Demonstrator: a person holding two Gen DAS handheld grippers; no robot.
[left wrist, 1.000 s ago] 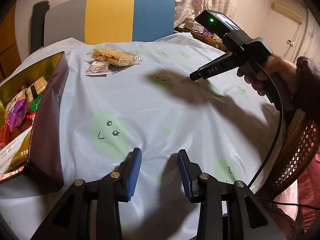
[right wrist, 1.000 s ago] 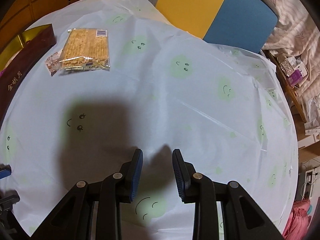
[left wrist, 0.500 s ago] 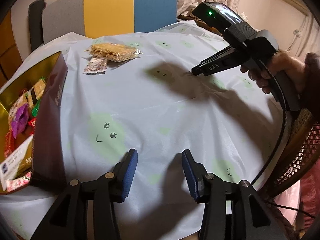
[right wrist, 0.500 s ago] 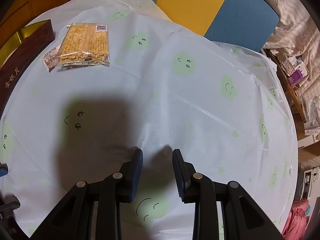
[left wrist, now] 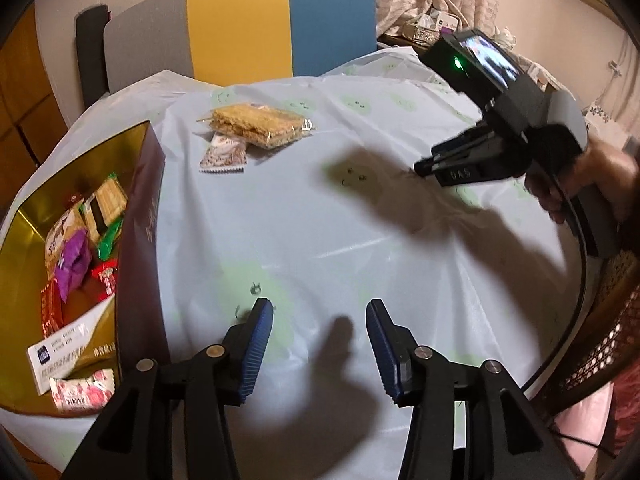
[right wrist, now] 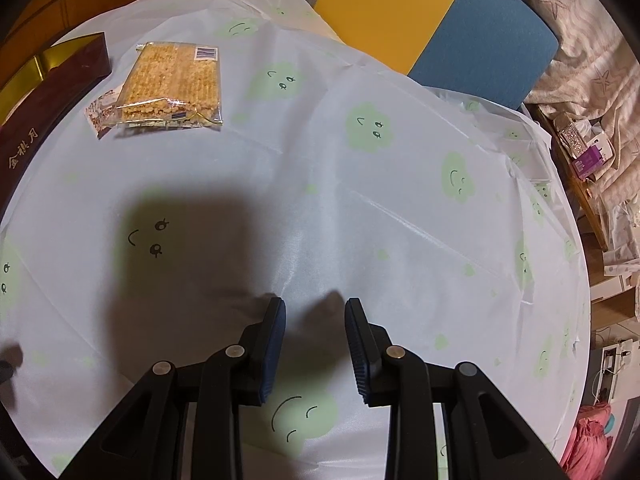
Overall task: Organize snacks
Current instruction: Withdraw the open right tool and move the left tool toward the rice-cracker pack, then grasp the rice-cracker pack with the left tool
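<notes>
A: What has moved since a second ago?

B: The left gripper [left wrist: 320, 344] has lifted and tipped back a little, so the gift box [left wrist: 140, 240] and the far snacks now sit lower in its view. Its jaws are opening, wider than they were, with nothing between them, only tablecloth [left wrist: 320, 220] below.

A: And the right gripper [right wrist: 316, 344]?

B: It has kept still. Its 2 blue-padded fingers [right wrist: 276, 344] stand a little apart and pinch nothing; they hover over a green smiley print. In the left wrist view it [left wrist: 424, 168] is seen from the side, held by the person's right hand [left wrist: 576, 184], with a green light on its housing.

A: Where are the snacks?

B: 2 are still out on the cloth: a clear pack of golden crispy crackers [right wrist: 172, 84] and a small patterned sachet [right wrist: 100, 114] partly tucked under its near-left corner, touching it. Both lie at the far left of the table, just beside the box's far end.

A: And the box?

B: Dark maroon outside with gold lettering, gold inside, open on the table's left edge. It holds a jumble of wrapped snacks [left wrist: 80, 256]: purple, green and red wrappers, a cracker pack, a white label card and a pink floral sachet.

A: Anything behind the table?

B: A chair [left wrist: 240, 24] with grey, yellow and blue panels, pushed close to the far rim.
</notes>
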